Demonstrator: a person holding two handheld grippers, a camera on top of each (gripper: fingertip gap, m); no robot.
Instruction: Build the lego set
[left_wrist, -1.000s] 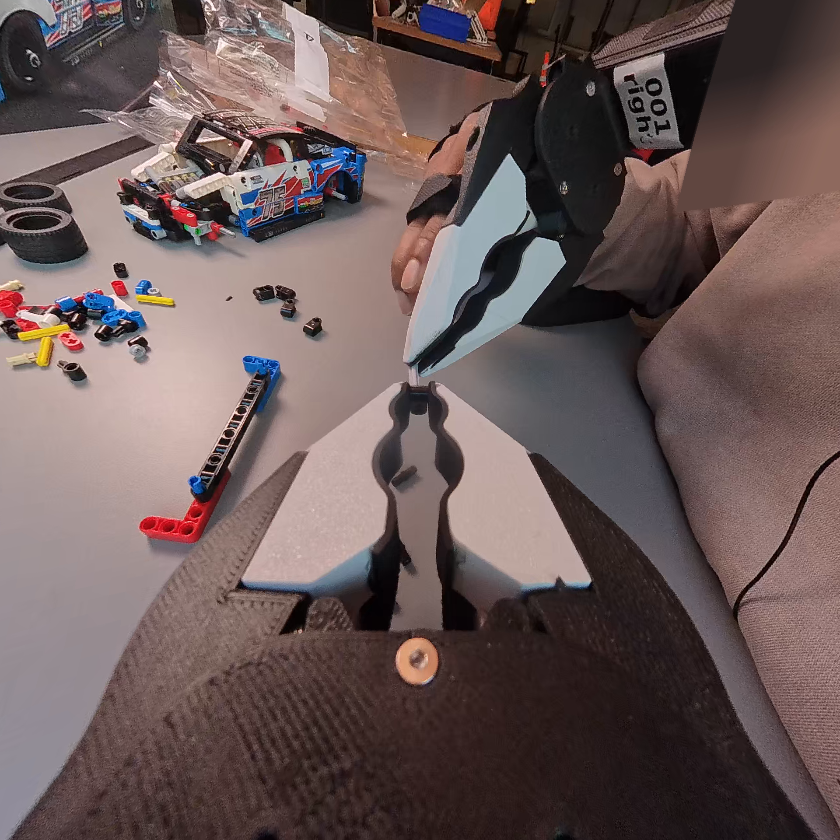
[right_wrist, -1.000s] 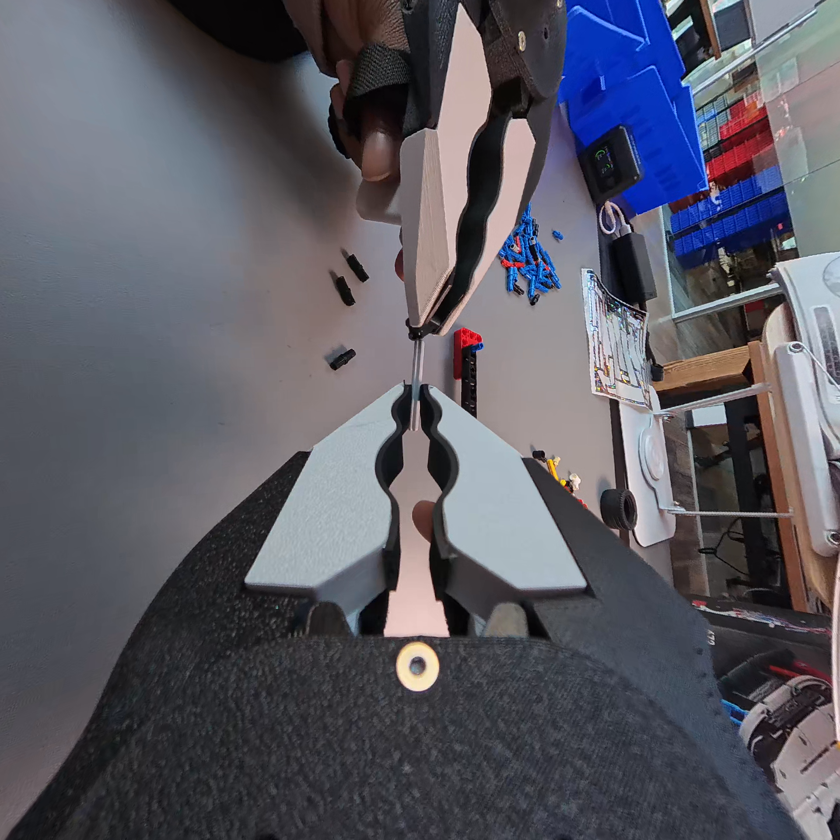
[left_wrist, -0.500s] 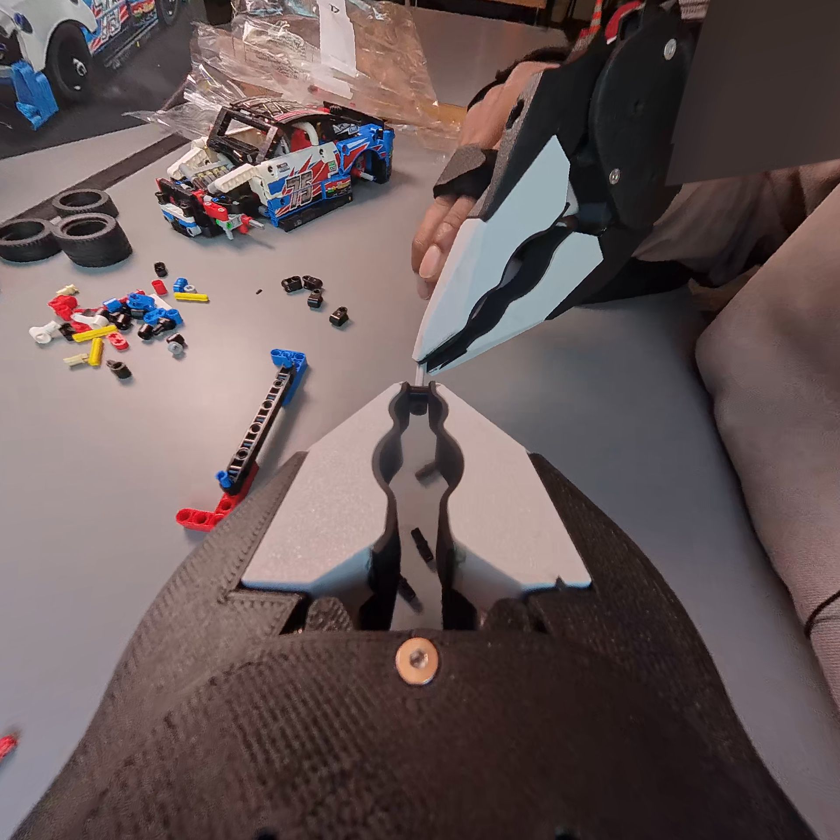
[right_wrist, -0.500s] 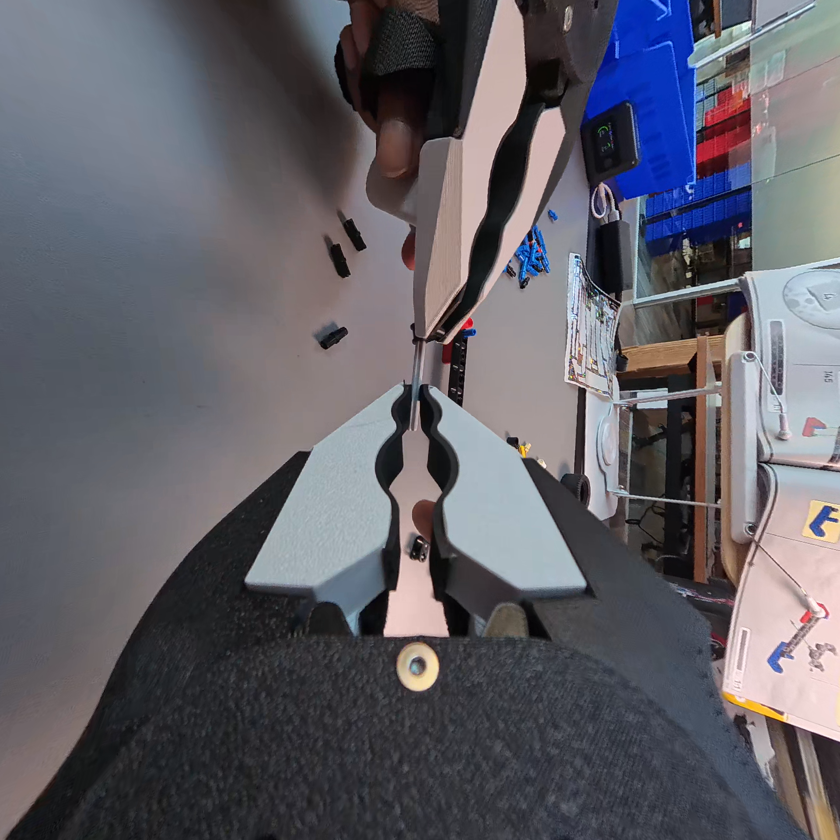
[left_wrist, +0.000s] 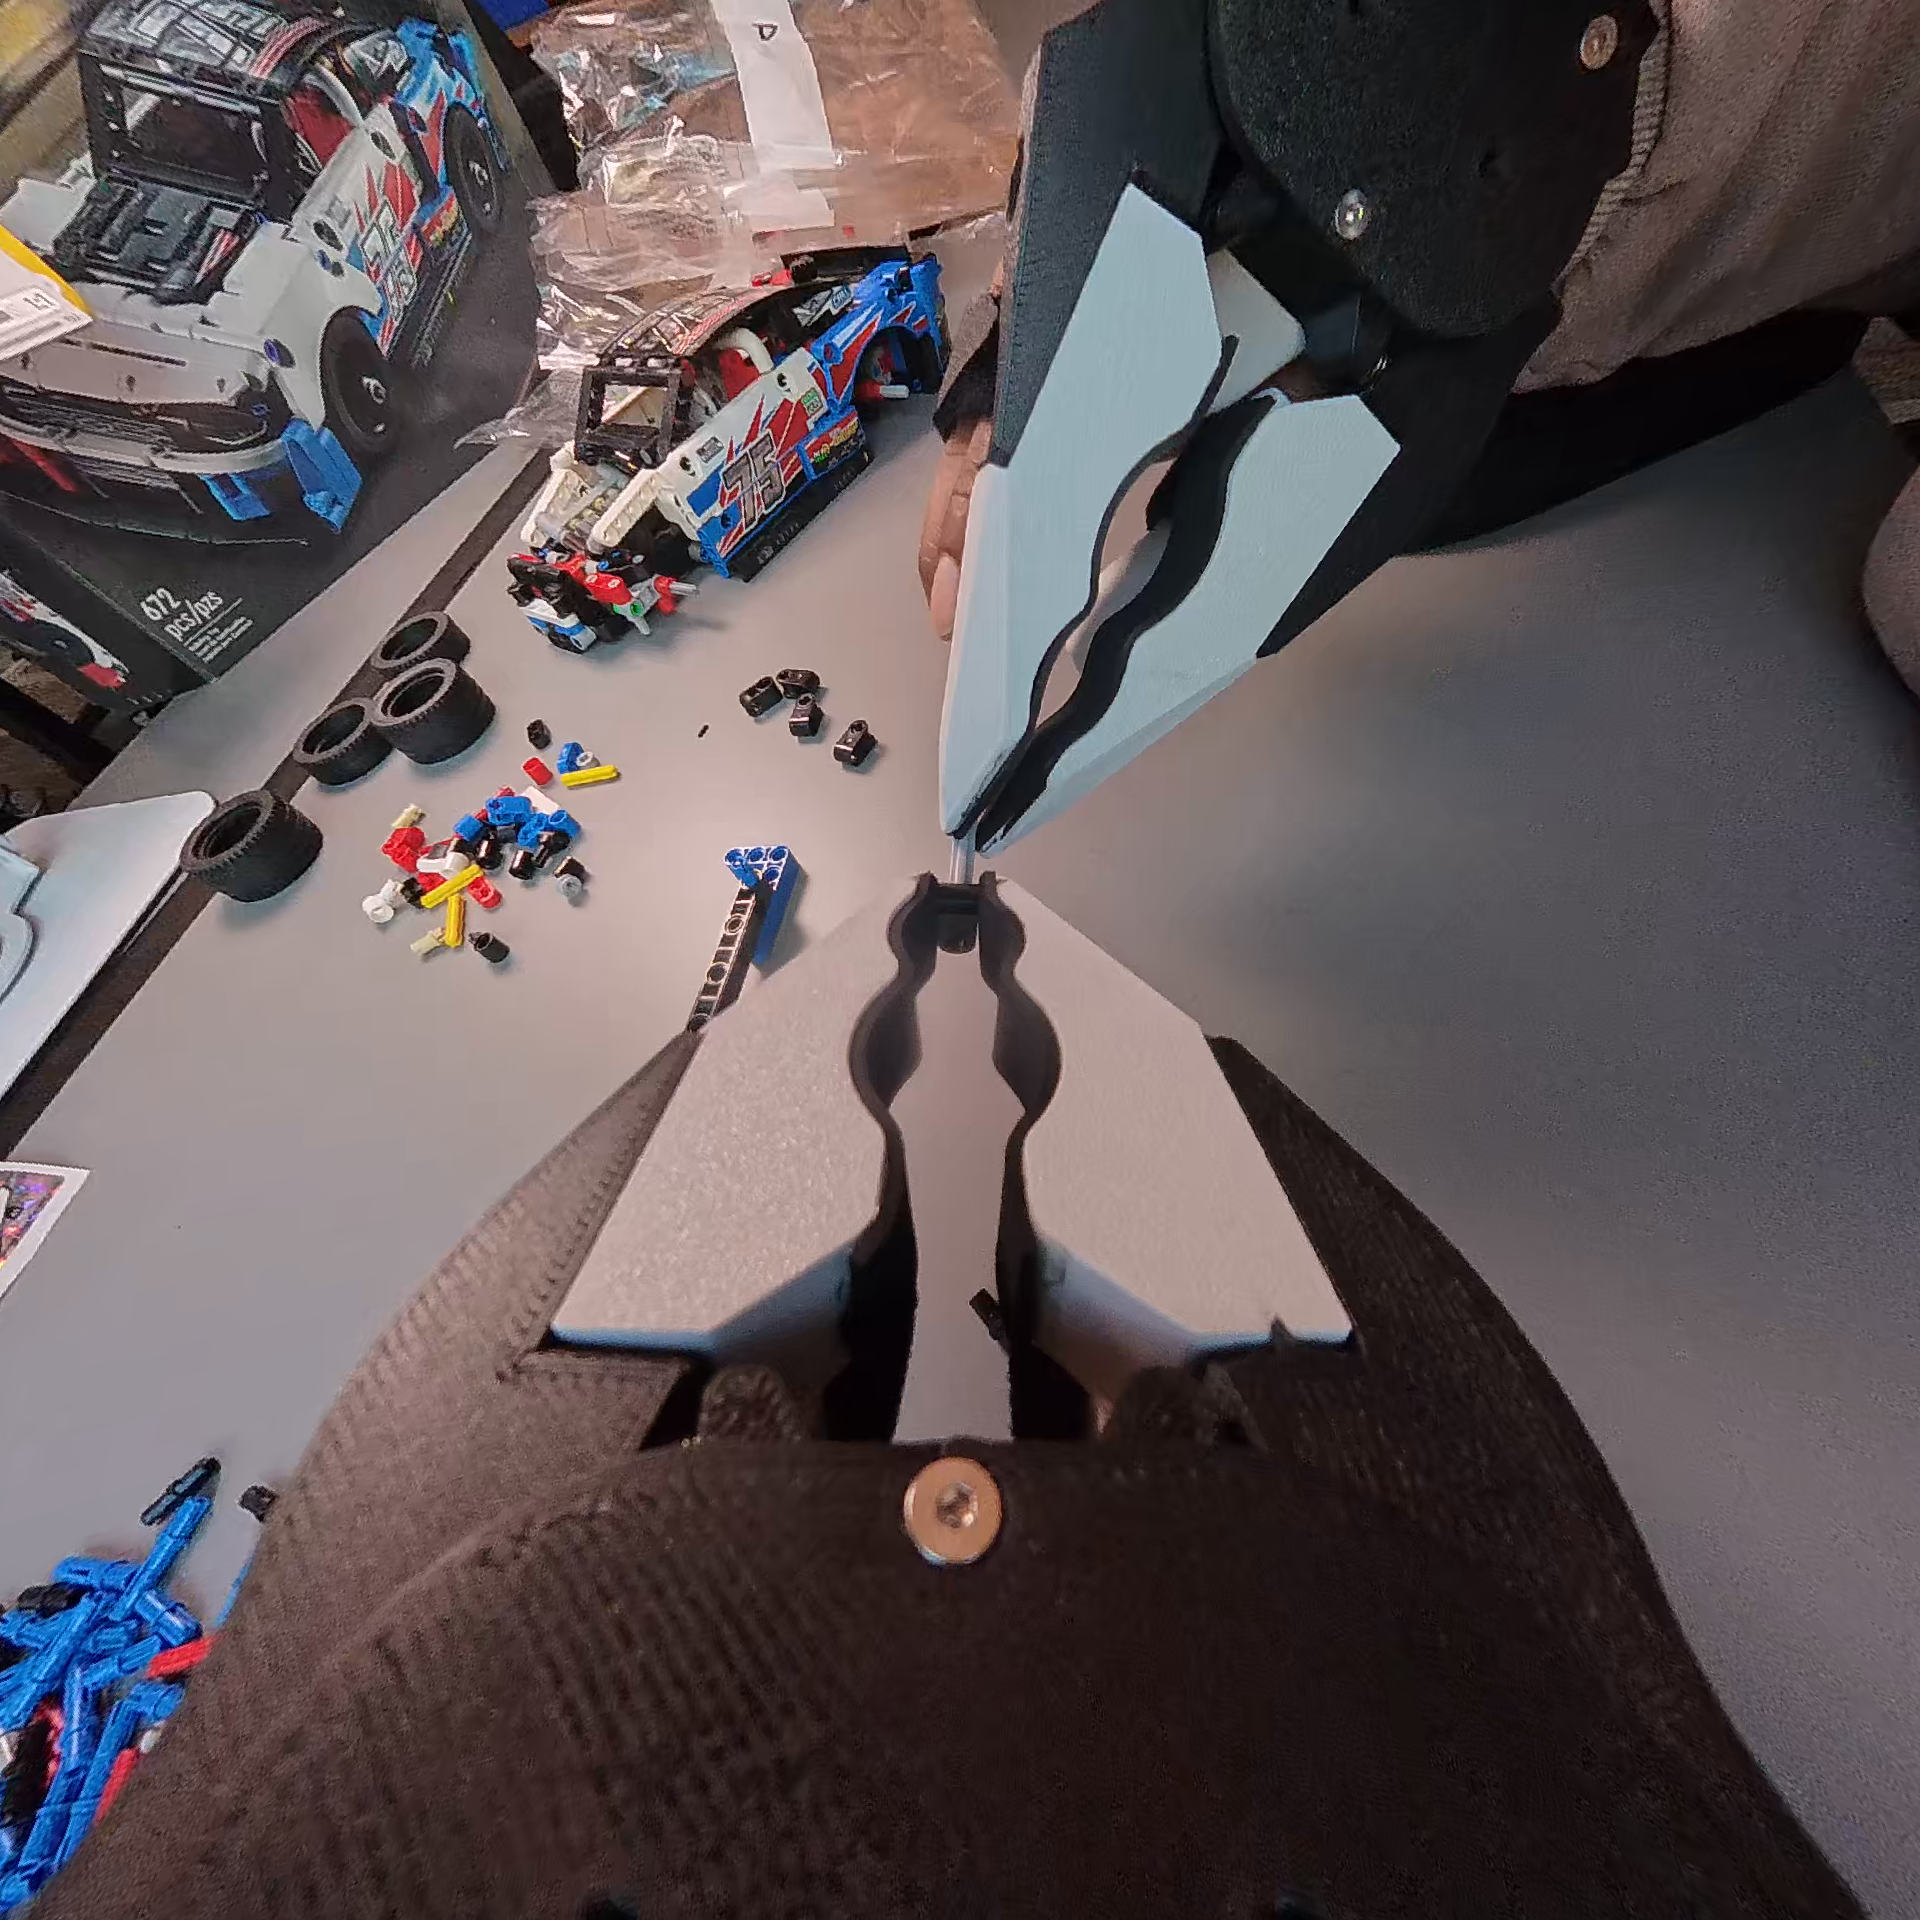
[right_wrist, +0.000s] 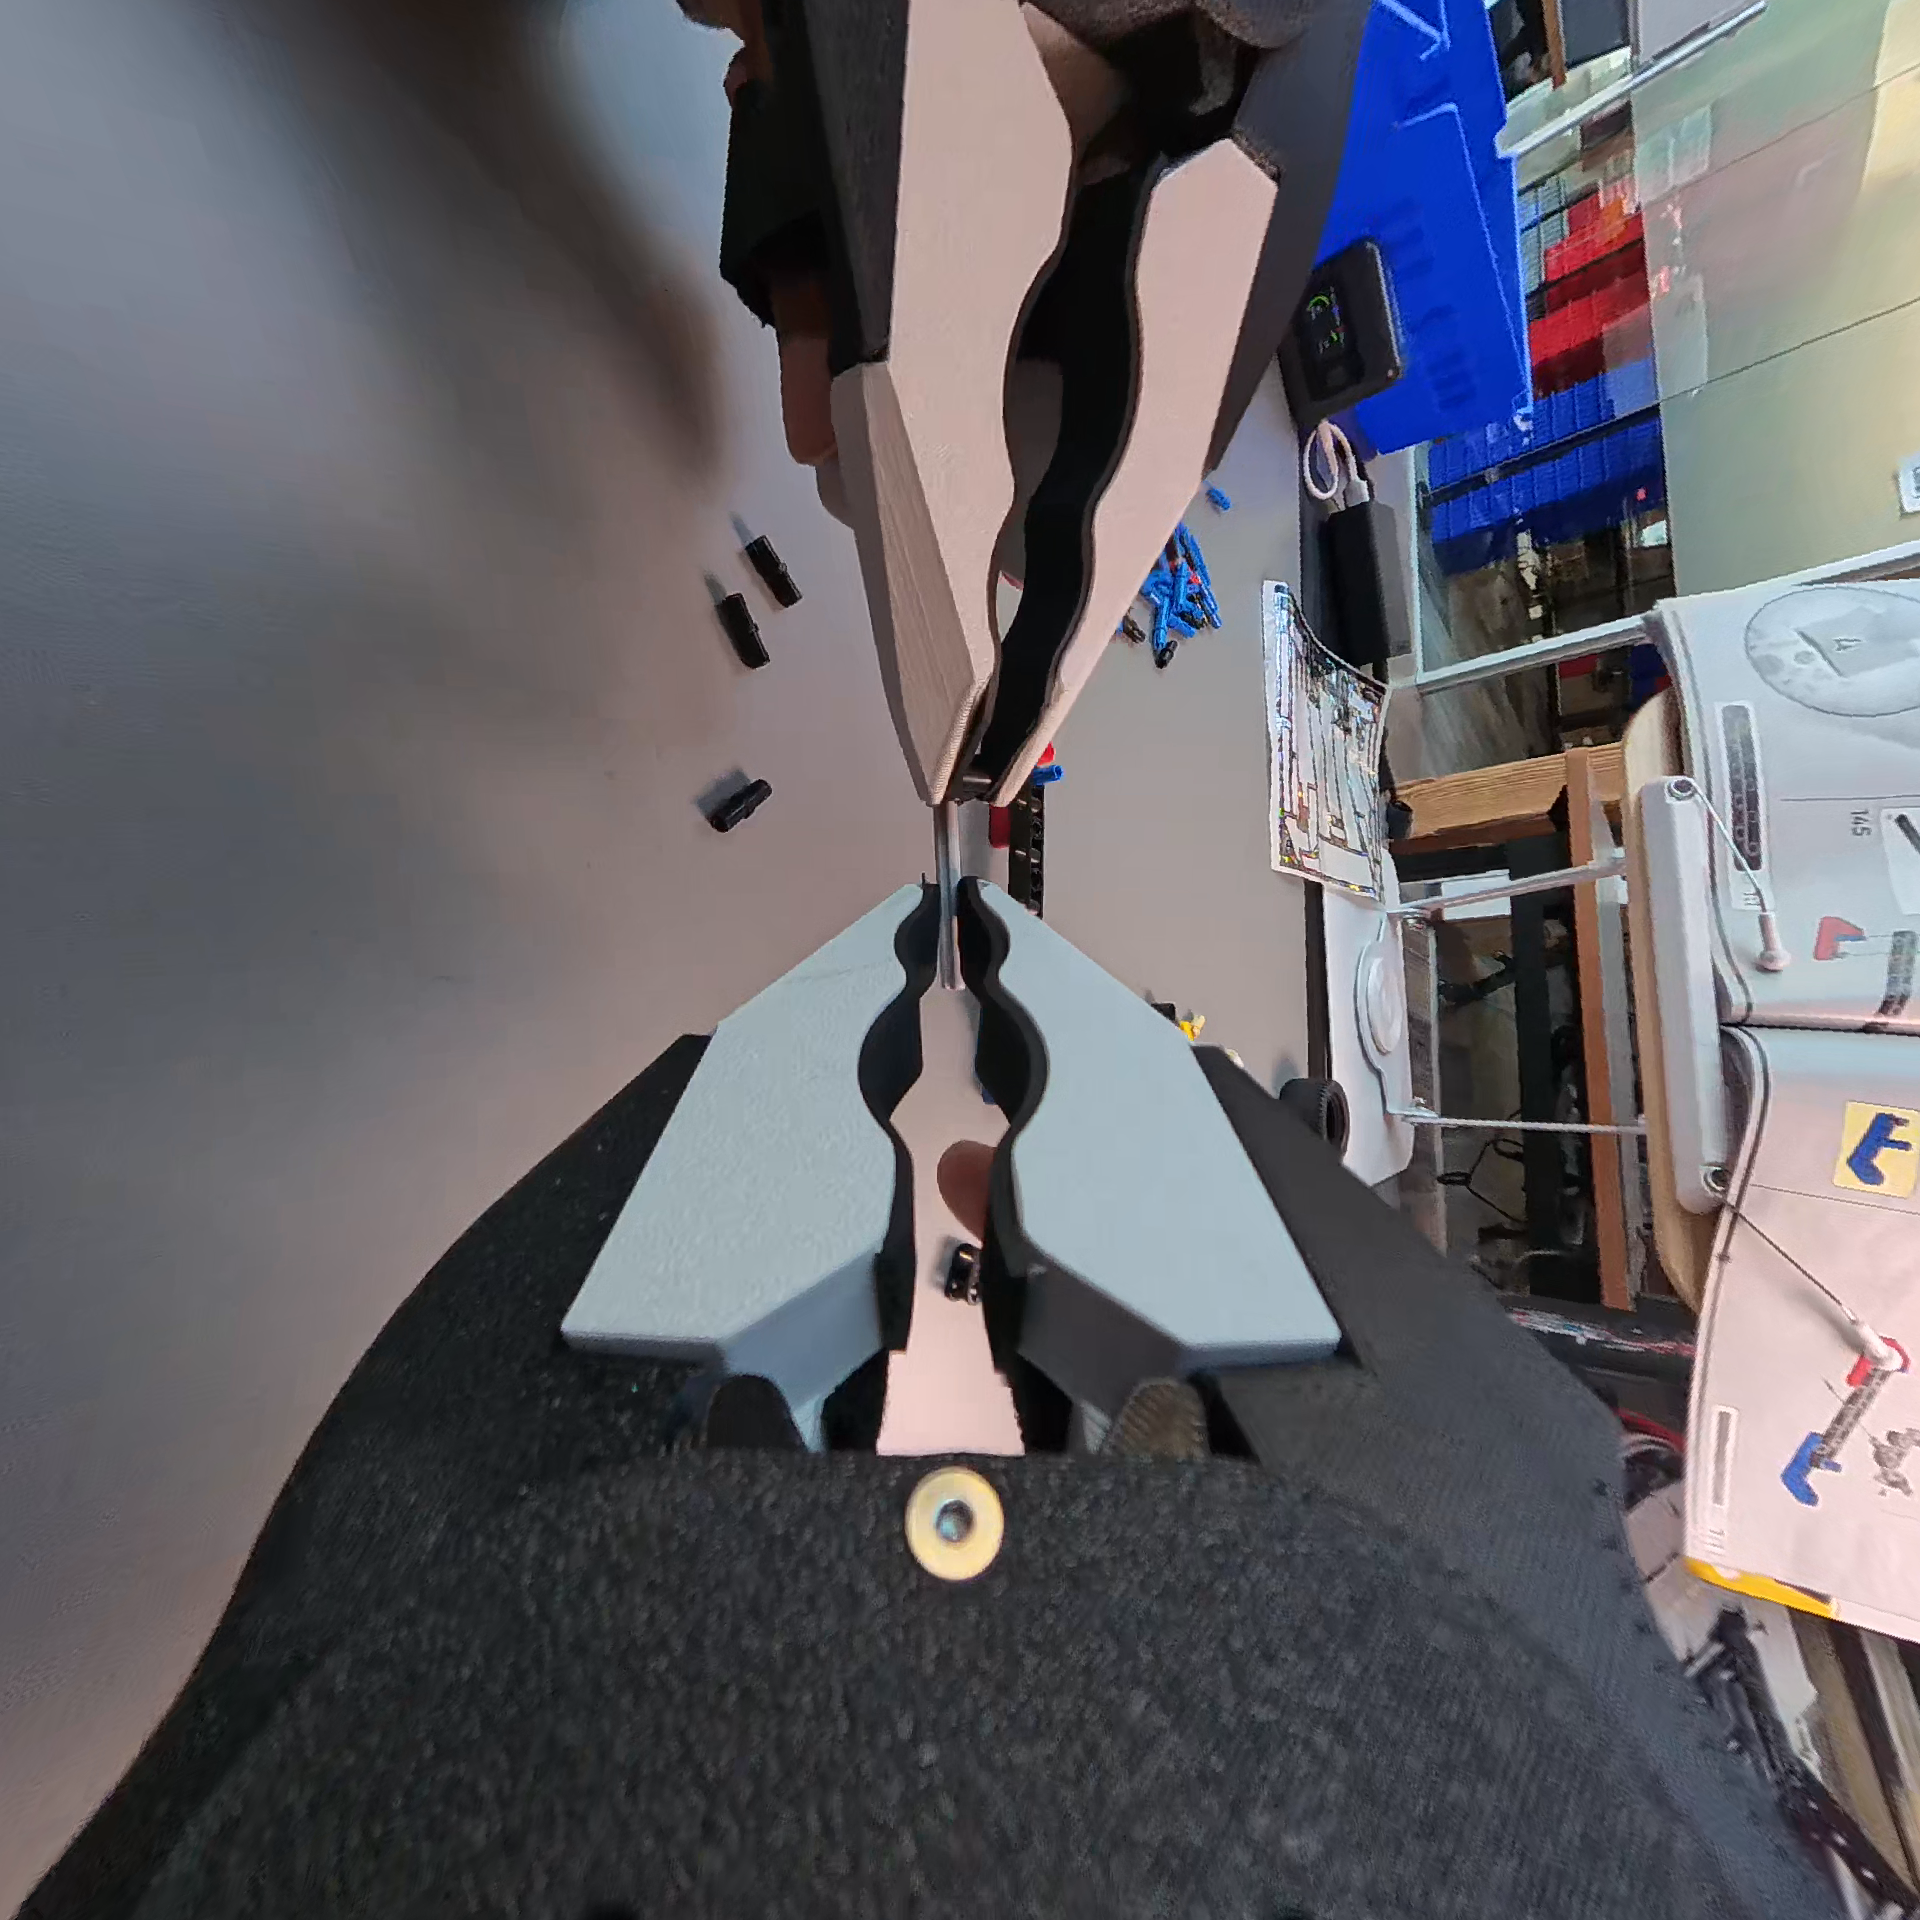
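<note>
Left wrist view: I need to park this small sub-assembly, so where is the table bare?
Bare: the grey table right of both grippers, up to the sleeve. Crowded: left side, with tyres, loose pieces, car and black beam.

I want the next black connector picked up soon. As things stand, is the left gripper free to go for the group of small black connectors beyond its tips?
Probably not yet. The left gripper is shut on a black piece joined to the grey axle, which the right gripper holds. Nothing blocks the path to the black connectors.
</note>
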